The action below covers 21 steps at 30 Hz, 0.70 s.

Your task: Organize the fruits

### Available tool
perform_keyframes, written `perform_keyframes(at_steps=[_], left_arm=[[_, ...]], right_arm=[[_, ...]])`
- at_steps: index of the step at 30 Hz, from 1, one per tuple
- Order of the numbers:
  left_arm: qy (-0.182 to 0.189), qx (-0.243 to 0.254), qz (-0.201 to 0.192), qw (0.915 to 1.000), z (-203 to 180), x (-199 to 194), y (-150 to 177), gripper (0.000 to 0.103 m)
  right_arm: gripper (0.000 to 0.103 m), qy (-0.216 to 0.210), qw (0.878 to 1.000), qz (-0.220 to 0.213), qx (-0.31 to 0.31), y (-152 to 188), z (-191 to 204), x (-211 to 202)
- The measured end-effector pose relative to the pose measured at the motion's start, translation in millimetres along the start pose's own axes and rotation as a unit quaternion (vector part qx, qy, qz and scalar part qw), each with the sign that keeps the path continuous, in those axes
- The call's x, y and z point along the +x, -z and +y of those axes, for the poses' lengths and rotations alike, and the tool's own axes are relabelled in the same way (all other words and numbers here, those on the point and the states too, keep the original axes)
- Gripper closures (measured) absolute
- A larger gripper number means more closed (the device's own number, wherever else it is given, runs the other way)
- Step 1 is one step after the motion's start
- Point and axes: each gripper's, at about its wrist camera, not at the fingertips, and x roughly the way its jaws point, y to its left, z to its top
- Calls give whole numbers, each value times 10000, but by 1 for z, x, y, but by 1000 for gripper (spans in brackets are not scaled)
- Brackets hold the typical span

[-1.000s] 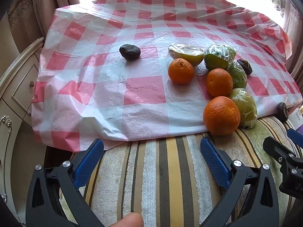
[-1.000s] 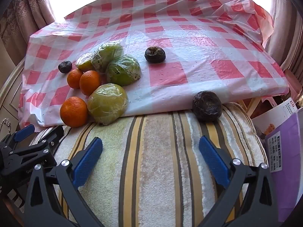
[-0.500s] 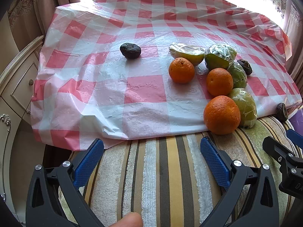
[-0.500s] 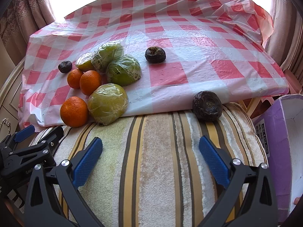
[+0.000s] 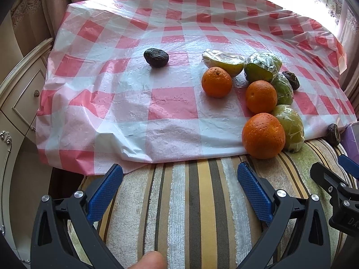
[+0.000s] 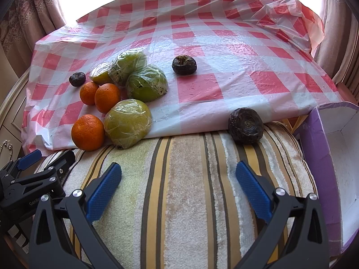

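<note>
The fruit's all bunched toward one side of the red-and-white checked plastic cloth point(image 5: 170, 103). Three oranges sit in a loose row: the biggest orange point(image 5: 263, 135) right at the cloth's near edge, a middle orange point(image 5: 261, 96) behind it, and a far orange point(image 5: 216, 82) a bit off on its own. Packed against them are green fruits in cling wrap: a yellowish wrapped one point(image 5: 290, 128) touching the biggest orange, a second wrapped one point(image 5: 283, 88) behind the middle orange, a third wrapped one point(image 5: 262, 67) further back, and what looks like a wrapped half point(image 5: 223, 61) beside it.

Then there are the dark wrinkly fruits, scattered. One dark fruit point(image 5: 156, 57) sits alone out on the cloth, well apart from the pile. A second dark one point(image 6: 184, 65) is past the green ones, and a third, bigger dark one point(image 6: 245, 126) rests right where the cloth meets the striped towel point(image 6: 186, 201).

Both claws hover over that towel, nowhere near any fruit. The left gripper point(image 5: 179, 187) has its blue pads spread wide with nothing between them, and the right gripper point(image 6: 178, 185) is the same, wide apart and empty. A purple box point(image 6: 318, 157) with a white inside stands at the towel's right edge, just beside the right gripper.
</note>
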Motion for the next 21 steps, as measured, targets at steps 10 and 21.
perform_keyframes(at_steps=[10,21], left_arm=[[-39,-29,-69,10000,3,-5,0,4],[120,-158,-155,9997,6,-8,3,4]], right_arm=[[1,-10,10000,-9,6,0,0,0],[1,-18,10000,-93,17,2,0,-1]])
